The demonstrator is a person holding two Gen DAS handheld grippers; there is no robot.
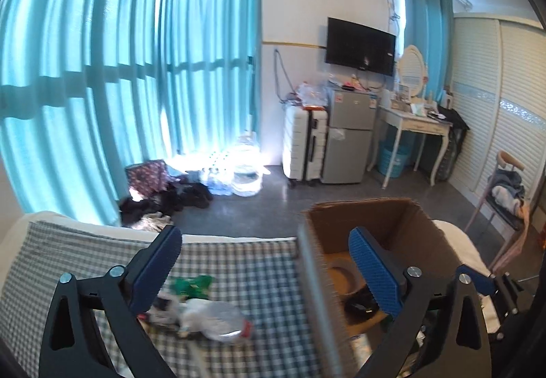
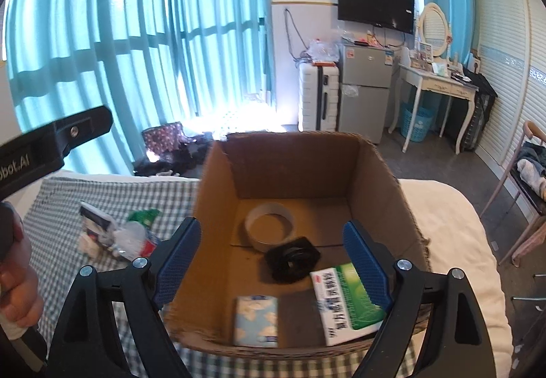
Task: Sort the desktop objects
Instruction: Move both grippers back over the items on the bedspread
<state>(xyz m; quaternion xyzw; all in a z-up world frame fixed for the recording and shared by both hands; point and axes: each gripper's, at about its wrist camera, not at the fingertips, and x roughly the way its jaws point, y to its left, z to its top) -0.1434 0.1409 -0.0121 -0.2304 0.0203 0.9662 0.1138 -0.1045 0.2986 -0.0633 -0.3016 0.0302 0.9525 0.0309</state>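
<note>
The left gripper (image 1: 266,270) stood with jaws wide apart and nothing between them; a clear plastic bottle (image 1: 218,320) and a green packet (image 1: 191,285) lay on the checked cloth (image 1: 259,268) just below its left finger; the cardboard box (image 2: 382,173) stood to its right. The right gripper (image 2: 273,263) hung over the box, jaws apart and empty; beneath it lay a tape roll (image 2: 269,224), a black object (image 2: 291,258), a tissue pack (image 2: 256,320) and a green-and-white carton (image 2: 348,303).

Both wrist views downward, sharing cardboard box (image 2: 293,173).
</note>
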